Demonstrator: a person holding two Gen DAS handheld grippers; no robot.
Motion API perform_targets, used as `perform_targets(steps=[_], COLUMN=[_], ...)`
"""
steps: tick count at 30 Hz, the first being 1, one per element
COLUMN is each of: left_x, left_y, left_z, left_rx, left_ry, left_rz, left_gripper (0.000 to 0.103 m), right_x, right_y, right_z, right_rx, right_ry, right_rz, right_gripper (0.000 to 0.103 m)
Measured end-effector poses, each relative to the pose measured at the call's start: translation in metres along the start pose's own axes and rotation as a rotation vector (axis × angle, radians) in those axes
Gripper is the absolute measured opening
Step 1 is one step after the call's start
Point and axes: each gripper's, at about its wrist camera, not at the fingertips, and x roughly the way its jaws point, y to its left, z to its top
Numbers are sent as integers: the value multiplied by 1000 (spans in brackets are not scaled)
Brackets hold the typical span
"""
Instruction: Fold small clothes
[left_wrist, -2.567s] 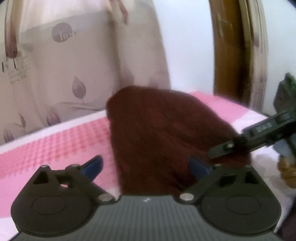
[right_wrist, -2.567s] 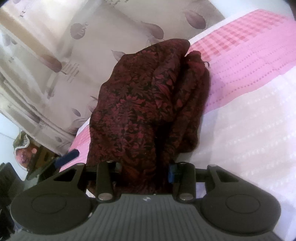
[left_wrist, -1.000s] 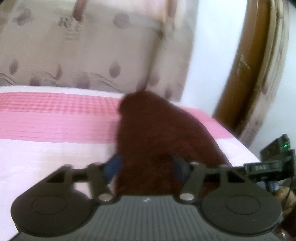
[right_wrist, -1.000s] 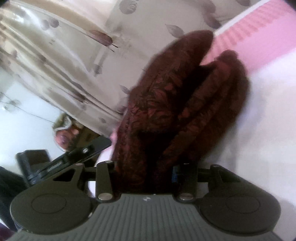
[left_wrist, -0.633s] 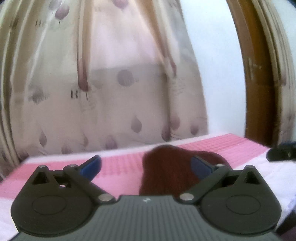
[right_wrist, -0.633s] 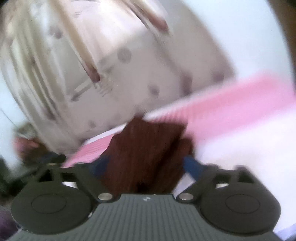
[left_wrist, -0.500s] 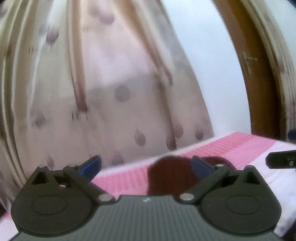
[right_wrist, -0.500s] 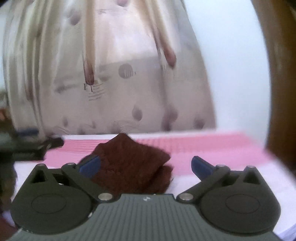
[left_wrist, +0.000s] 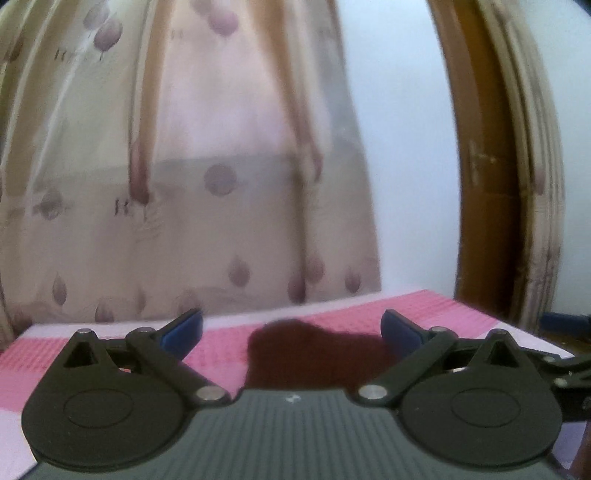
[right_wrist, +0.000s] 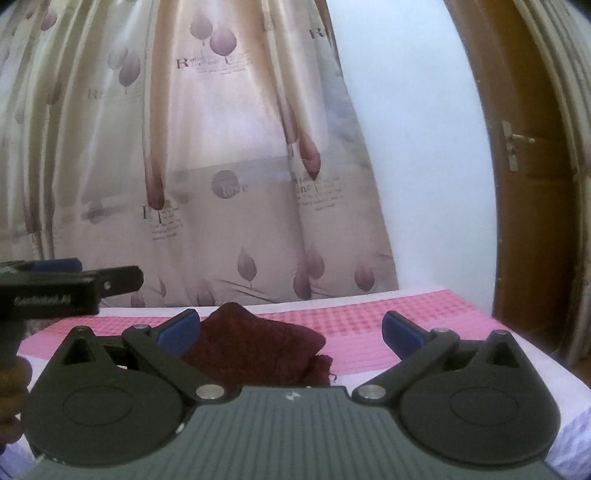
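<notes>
Crumpled dark-red patterned garment (right_wrist: 255, 350) lies bunched on pink checked bedcover (right_wrist: 388, 328)

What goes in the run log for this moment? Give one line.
left tool: open, empty | right tool: open, empty | dark red patterned cloth garment: folded, lying on pink-and-white bedspread | both tools just opened

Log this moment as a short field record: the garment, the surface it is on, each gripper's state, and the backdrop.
garment: dark red patterned cloth, lying bunched in a loose fold
surface: pink and white bedcover
left gripper: open; jaws have just been opening; not gripping the cloth
right gripper: open; jaws have just been opening; not gripping the cloth
backdrop: leaf-print curtain, white wall, brown door at right
fold status: cloth released on the bedcover; neatness unclear
</notes>
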Motion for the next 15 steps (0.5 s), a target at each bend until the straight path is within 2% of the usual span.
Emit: perform_targets(steps=[2,7,13,15], left_x=[3,5,-1,-1], left_y=[3,9,12,14], left_z=[-3,-11,-19,-20], left_rx=[-7,-37,-33,-34], left_ry=[37,66,23,23], left_rz=[12,64,98,89], left_gripper=[103,103,103,103], right_x=[1,0,-1,-3], right_y=[4,11,17,19], right_z=[-1,-5,-10,-10], right_rx=[-3,-4,1,-4], right_ry=[15,33,61,57], right_rz=[-1,-2,16,15], right_gripper=[103,103,103,103])
